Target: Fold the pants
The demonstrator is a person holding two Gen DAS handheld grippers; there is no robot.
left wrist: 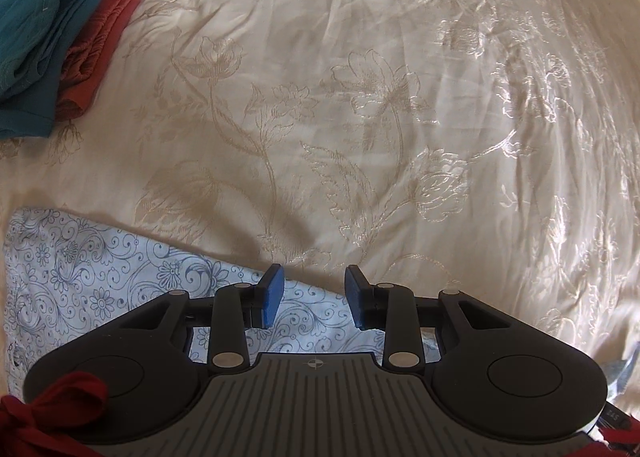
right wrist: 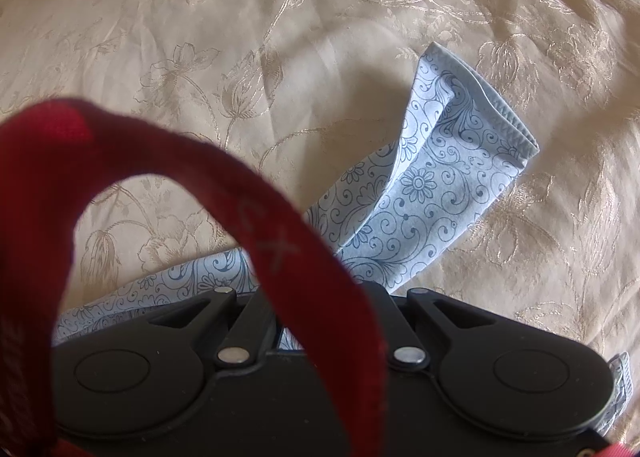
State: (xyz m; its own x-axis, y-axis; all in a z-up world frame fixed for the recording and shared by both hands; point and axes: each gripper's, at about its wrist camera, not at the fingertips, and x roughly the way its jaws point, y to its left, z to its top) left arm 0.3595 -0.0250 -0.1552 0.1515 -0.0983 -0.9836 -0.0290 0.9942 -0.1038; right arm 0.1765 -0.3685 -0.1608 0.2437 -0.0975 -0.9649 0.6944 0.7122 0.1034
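The pants [left wrist: 100, 289] are light blue with a dark swirl-and-flower print and lie on the bed at the lower left of the left wrist view. Their slanted edge runs under my left gripper [left wrist: 314, 295], which points down with its blue pads [left wrist: 272, 295] apart and nothing pressed between them. In the right wrist view a folded part of the pants [right wrist: 432, 193] with a stitched hem rises off the bed from my right gripper [right wrist: 320, 293]. That gripper is shut on the fabric. A red strap hides its fingertips.
A cream bedspread [left wrist: 400, 97] with floral embroidery lies under everything. Folded teal cloth [left wrist: 44, 37] and rust-red cloth [left wrist: 108, 37] sit stacked at the far left. A red strap [right wrist: 280, 217] loops across the right wrist lens; another red strap [left wrist: 60, 397] shows by the left gripper.
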